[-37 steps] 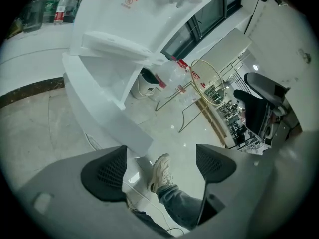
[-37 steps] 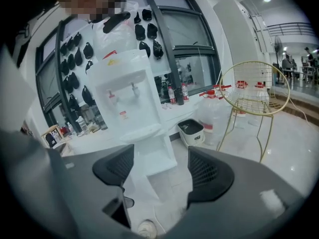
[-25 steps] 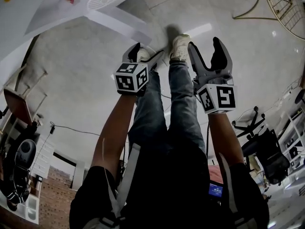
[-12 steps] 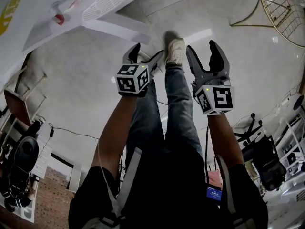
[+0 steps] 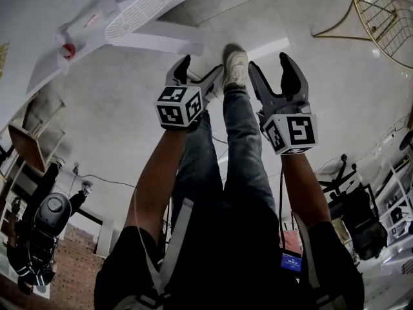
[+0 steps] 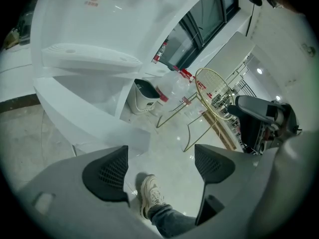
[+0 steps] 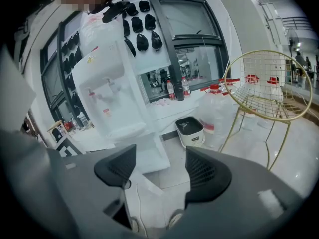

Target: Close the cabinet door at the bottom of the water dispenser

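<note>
Since the earlier frame the water dispenser (image 5: 97, 24) has slid further into the upper left of the head view, so that its red tap now shows, while both grippers sit almost where they were at the centre of the frame.

The cabinet door (image 5: 161, 41) appears to be the white panel jutting from the dispenser's base toward the centre top. In the left gripper view it runs across the lower left (image 6: 99, 126), apart from either jaw. We judge that the approach is under way and the door is not yet touched.

To do this well, we should bring one gripper to the door's free edge, lay a jaw flat against its outer face and push in a smooth arc until it seats, keeping our shoe (image 5: 237, 66) out of its path.

Both forearms reach forward side by side, tilted downward. The left gripper (image 5: 200, 70) has its jaws apart, with only floor and shoe between them. The right gripper (image 5: 270, 66) has just been closing its jaws slightly, yet they stand wide with nothing held.
</note>
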`<state>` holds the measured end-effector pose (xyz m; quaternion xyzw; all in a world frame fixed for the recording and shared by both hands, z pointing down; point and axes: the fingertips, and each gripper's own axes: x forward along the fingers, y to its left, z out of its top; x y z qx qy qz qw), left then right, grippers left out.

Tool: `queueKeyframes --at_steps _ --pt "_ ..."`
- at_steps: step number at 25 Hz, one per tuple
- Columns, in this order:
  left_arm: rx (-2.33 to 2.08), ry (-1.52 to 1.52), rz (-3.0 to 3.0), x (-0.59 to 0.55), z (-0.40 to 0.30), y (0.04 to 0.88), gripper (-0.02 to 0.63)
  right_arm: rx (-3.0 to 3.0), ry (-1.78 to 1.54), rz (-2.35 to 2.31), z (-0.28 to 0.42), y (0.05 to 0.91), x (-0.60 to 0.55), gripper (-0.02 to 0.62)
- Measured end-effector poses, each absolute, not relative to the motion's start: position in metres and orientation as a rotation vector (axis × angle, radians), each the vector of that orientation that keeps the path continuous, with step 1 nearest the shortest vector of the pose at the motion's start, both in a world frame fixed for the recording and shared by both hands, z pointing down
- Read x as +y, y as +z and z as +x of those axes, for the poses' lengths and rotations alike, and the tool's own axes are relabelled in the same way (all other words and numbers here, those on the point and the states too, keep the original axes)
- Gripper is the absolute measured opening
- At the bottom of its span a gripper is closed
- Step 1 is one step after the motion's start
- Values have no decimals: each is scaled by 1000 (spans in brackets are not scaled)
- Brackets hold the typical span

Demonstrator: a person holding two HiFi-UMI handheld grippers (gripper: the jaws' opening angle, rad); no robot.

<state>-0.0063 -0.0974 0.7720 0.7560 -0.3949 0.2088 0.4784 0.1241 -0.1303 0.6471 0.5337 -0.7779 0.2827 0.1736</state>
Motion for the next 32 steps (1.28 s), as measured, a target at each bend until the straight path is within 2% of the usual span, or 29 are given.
queueKeyframes --at_steps 32 --pt "-1018 497 1902 -184 22 776 420 -2191 921 1443 145 684 -180 302"
